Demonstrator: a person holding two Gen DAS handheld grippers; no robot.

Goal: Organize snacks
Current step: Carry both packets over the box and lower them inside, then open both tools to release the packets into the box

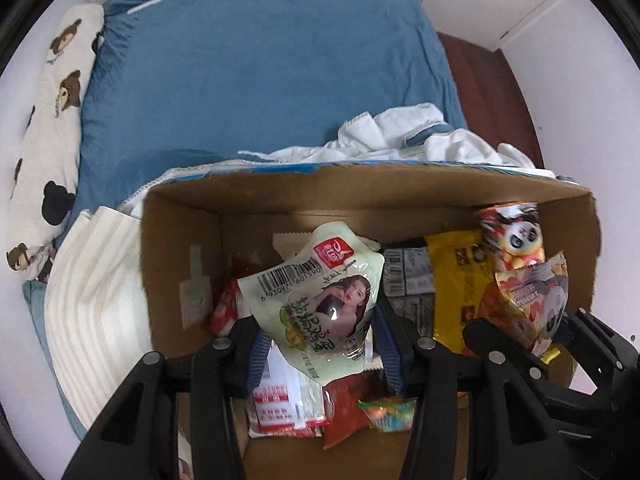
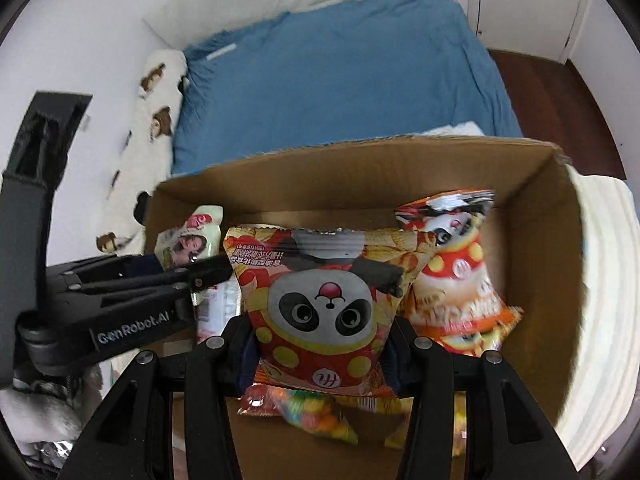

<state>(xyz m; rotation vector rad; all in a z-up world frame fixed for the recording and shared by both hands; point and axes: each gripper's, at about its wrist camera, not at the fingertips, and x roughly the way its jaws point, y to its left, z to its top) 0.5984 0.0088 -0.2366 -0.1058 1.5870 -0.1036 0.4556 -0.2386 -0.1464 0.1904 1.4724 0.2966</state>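
The left gripper (image 1: 320, 344) grasps a green pouch (image 1: 320, 292) and the right gripper (image 2: 320, 344) grasps a panda bag (image 2: 324, 304), both above the box (image 1: 360, 188). The slippery bags may slide out and fall beside the box.

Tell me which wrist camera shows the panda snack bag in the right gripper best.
The right wrist view: the panda snack bag fills the center, face forward, clamped in the right gripper. The left wrist view shows it only at the right edge, side-on, crumpled and partly hidden, over the cardboard box.
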